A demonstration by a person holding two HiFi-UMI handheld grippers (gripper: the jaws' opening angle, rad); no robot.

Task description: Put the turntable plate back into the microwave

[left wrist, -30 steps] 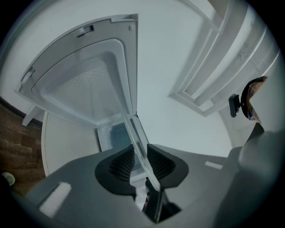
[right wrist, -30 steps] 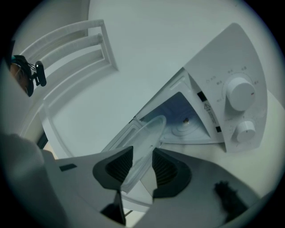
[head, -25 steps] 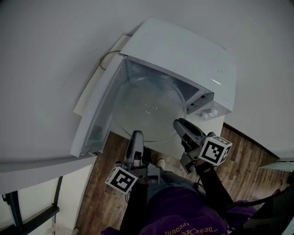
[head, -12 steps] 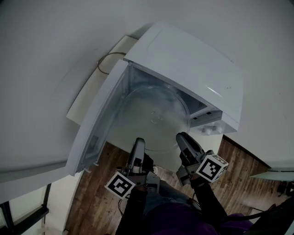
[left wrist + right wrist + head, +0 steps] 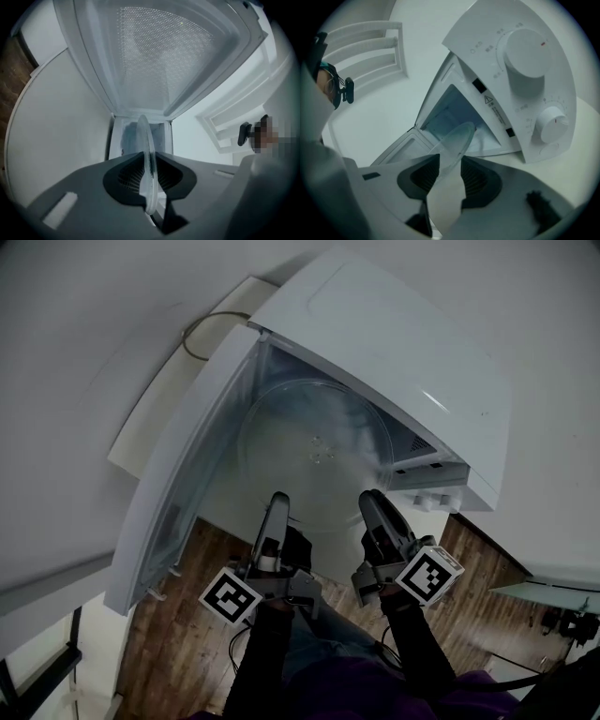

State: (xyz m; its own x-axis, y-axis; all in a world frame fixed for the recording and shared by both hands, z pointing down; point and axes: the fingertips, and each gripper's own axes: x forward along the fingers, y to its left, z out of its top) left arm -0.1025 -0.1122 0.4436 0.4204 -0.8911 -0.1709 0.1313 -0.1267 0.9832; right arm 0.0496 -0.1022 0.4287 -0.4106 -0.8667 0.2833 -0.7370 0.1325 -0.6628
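Note:
A round clear glass turntable plate [image 5: 314,451] hangs level at the mouth of the white microwave [image 5: 403,343], whose door [image 5: 178,474] stands swung open at the left. My left gripper [image 5: 278,502] holds the plate's near rim at the left; its jaws are closing, with the rim [image 5: 146,159] edge-on between the pads. My right gripper [image 5: 370,502] is shut on the near rim further right, the plate [image 5: 457,140] reaching out from its pads toward the cavity. The mesh window of the door [image 5: 154,51] fills the left gripper view.
Two white knobs [image 5: 522,51] [image 5: 551,124] sit on the microwave's control panel right of the cavity. A grey cable [image 5: 202,324] loops on the white counter behind the door. Wood floor [image 5: 178,615] lies below, and the person's dark sleeves [image 5: 272,652] are at the bottom.
Both grippers have kept hold of the plate and carried it a little lower and closer in under the microwave's top. The left gripper has rolled somewhat.

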